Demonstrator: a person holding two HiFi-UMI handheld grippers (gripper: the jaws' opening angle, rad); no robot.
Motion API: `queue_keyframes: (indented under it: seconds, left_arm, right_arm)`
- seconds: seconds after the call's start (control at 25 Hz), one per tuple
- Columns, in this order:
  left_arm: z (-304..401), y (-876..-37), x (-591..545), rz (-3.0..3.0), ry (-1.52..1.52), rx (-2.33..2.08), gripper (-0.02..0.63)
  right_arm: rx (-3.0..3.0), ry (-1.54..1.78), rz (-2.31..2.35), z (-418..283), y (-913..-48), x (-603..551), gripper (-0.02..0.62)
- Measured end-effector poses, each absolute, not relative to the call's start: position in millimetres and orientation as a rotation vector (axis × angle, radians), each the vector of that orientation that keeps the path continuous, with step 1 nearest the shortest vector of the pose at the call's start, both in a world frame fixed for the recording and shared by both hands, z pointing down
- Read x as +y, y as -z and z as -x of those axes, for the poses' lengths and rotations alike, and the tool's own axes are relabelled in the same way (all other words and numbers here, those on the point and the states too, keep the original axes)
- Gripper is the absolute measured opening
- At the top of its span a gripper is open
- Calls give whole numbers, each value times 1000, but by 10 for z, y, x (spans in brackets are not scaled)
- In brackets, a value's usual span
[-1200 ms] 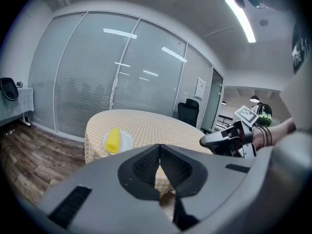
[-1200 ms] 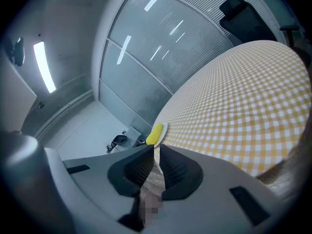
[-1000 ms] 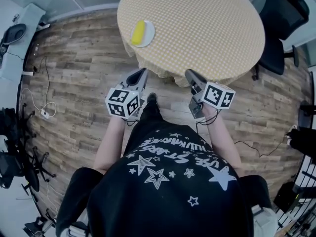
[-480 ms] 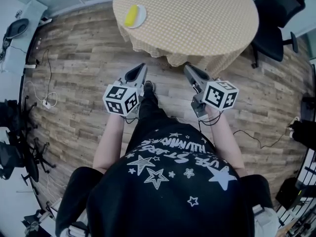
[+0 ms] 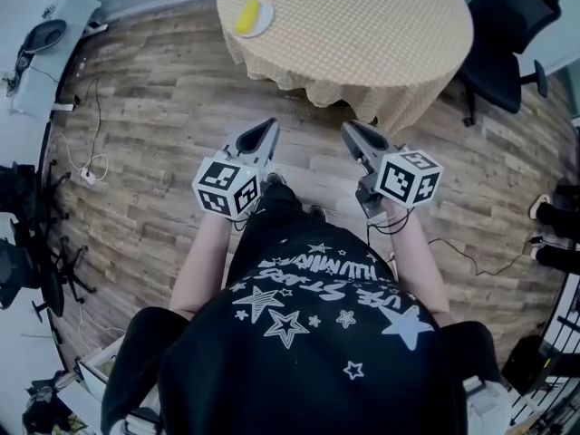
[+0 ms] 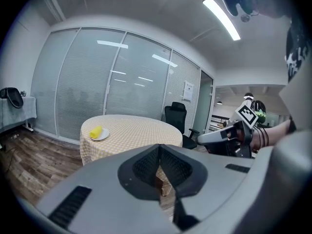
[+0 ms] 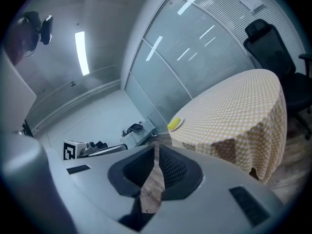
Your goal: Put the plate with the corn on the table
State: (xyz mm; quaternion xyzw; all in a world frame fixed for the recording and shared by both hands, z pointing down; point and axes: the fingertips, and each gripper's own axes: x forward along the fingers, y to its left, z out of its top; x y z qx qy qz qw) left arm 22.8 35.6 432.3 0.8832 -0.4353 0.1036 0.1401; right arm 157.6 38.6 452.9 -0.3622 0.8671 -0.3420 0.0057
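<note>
Yellow corn point(image 5: 246, 16), one cob, lies on one white plate point(image 5: 264, 19). The plate sits near the left edge of one round table point(image 5: 362, 34), which is covered by a checked cloth point(image 5: 399, 98). One black chair point(image 5: 507, 43) stands just beside the table on its right. Two grippers hang over the wooden floor point(image 5: 154, 152), well apart from the table and the plate. The left gripper point(image 5: 269, 125) and the right gripper point(image 5: 348, 128) both point toward the table. Each has its jaws together with nothing held between them.
</note>
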Motion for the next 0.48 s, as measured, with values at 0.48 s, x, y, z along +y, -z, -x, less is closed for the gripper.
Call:
queue_keyframes:
  seconds: [0.48]
  left_arm:
    - [-98,-4196,736,-2577,-271,-1265,8]
  right_arm:
    - [2729,1018,1131,-1418,-4420,647,43]
